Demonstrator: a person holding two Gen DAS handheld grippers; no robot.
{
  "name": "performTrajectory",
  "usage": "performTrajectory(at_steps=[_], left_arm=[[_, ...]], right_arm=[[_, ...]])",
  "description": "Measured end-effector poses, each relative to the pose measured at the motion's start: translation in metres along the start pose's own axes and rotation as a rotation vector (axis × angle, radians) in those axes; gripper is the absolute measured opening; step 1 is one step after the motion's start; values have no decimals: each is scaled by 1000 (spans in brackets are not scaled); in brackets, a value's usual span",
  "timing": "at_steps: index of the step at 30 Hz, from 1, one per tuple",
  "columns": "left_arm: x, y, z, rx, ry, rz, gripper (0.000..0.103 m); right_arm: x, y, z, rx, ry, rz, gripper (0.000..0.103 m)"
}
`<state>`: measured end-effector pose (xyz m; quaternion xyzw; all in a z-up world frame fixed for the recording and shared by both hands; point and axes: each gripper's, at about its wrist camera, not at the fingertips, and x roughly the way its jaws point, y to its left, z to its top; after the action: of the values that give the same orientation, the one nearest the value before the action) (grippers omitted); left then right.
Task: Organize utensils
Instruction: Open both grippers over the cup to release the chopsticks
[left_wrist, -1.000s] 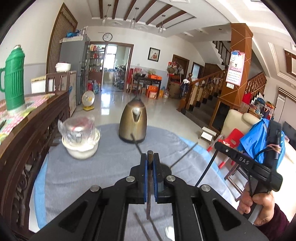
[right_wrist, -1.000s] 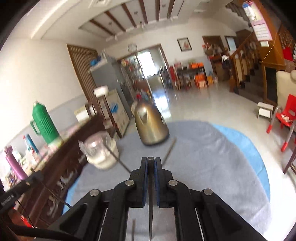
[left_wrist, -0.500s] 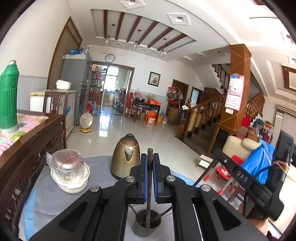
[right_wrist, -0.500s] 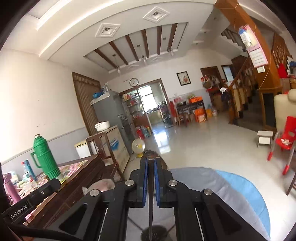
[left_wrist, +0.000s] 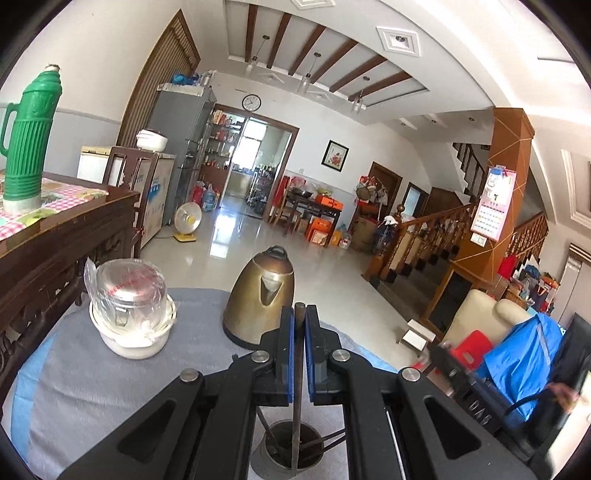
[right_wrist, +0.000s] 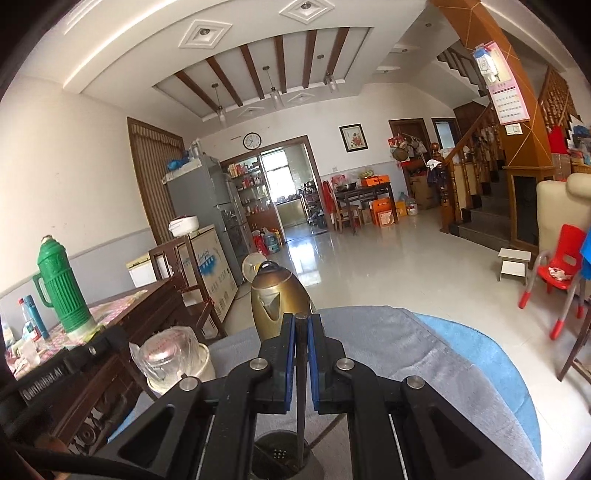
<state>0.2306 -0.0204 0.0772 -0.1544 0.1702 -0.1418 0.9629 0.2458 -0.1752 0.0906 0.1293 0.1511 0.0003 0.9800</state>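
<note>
I keep both grippers, left (left_wrist: 299, 354) and right (right_wrist: 302, 360), clenched on upright chopsticks (left_wrist: 297, 384) so their tips drop into the near holder (left_wrist: 291, 448).

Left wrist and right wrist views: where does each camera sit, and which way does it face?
Left wrist: behind the left gripper, shut on a thin dark chopstick above a metal utensil cup; faces the brass-coloured kettle; the other handheld gripper at right.
Right wrist: behind the right gripper, shut on its dark chopstick; faces the hall.
Shared: kettle, cup, grey cloth.
</note>
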Motion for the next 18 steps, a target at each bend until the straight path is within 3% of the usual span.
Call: performTrajectory(at_steps=[10, 18], left_arm=[[-14, -4, 17, -9, -60, -12, 6], [17, 6, -16, -6, 48, 35, 6]], right_arm=[[2, -9, -16, 19, 40, 7, 7], [2, -8, -25, 35, 71, 25, 7]])
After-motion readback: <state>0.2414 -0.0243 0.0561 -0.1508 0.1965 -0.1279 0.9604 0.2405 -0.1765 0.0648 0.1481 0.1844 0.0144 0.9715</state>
